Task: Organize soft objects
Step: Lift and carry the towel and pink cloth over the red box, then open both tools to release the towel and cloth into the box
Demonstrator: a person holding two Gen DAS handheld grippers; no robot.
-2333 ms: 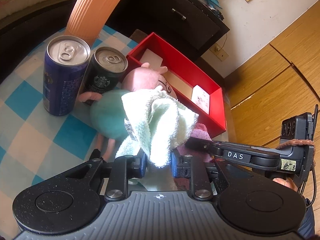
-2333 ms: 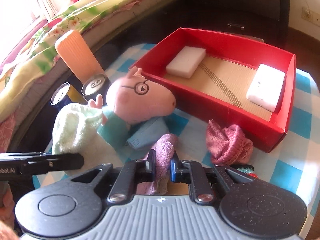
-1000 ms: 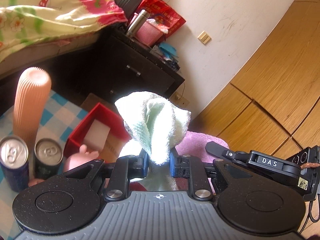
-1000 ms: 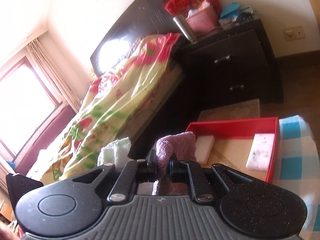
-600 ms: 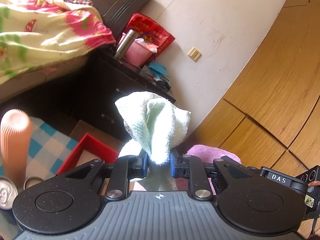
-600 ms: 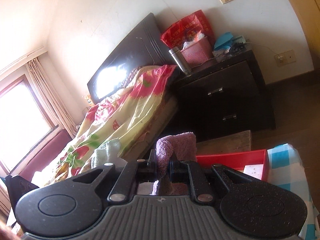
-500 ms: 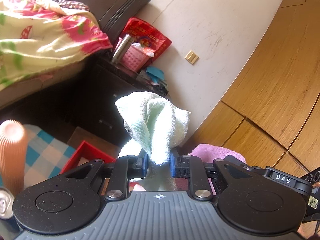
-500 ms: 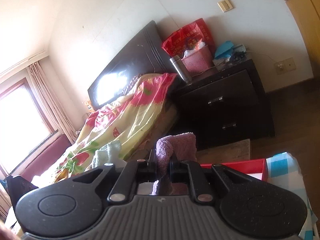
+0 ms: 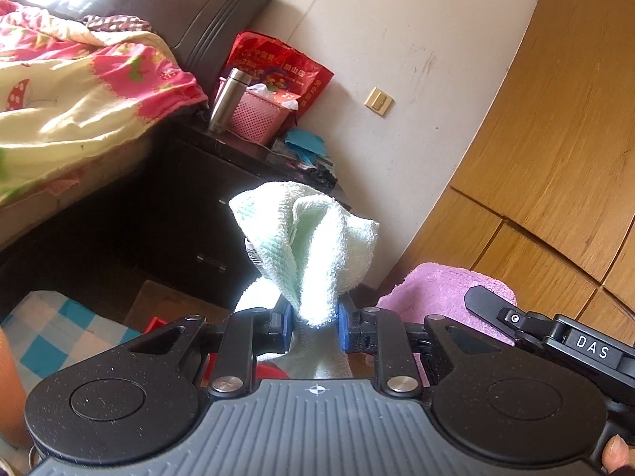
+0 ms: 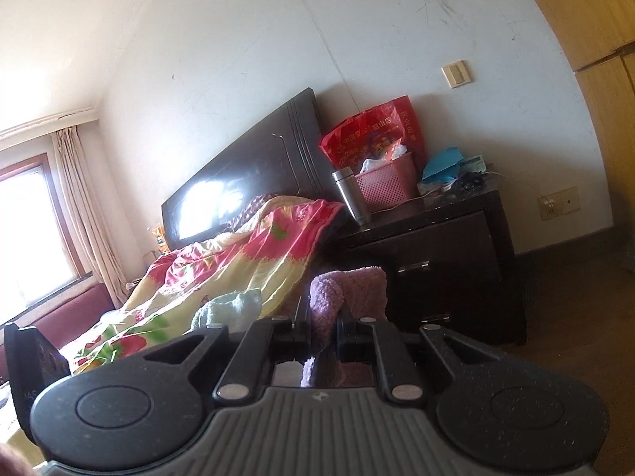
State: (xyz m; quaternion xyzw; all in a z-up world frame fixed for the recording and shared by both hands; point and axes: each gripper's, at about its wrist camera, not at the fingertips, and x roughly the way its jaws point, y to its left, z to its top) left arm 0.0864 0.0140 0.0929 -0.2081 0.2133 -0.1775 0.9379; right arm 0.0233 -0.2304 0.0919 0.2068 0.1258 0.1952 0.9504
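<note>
My left gripper (image 9: 313, 327) is shut on a pale mint towel (image 9: 305, 242) that bunches up above its blue pads, held in the air. To its right in the left wrist view a purple cloth (image 9: 444, 297) shows beside the other gripper's black body. In the right wrist view my right gripper (image 10: 322, 331) is shut on that purple fluffy cloth (image 10: 347, 289), also lifted. The mint towel (image 10: 230, 307) appears at lower left there. A sliver of the red box (image 9: 156, 323) peeks out just above the left gripper's body.
A dark nightstand (image 10: 444, 261) stands ahead with a steel flask (image 10: 351, 194), a pink basket (image 10: 387, 184) and a red bag (image 10: 369, 131). A bed with a floral quilt (image 9: 71, 91) lies left. The blue-checked tablecloth (image 9: 59, 329) and an orange ribbed bottle (image 9: 8, 392) sit low left.
Both grippers have risen and tilted up with their cloths. The red box, cans and table have slid down out of both views; the nightstand and wall now fill them.
</note>
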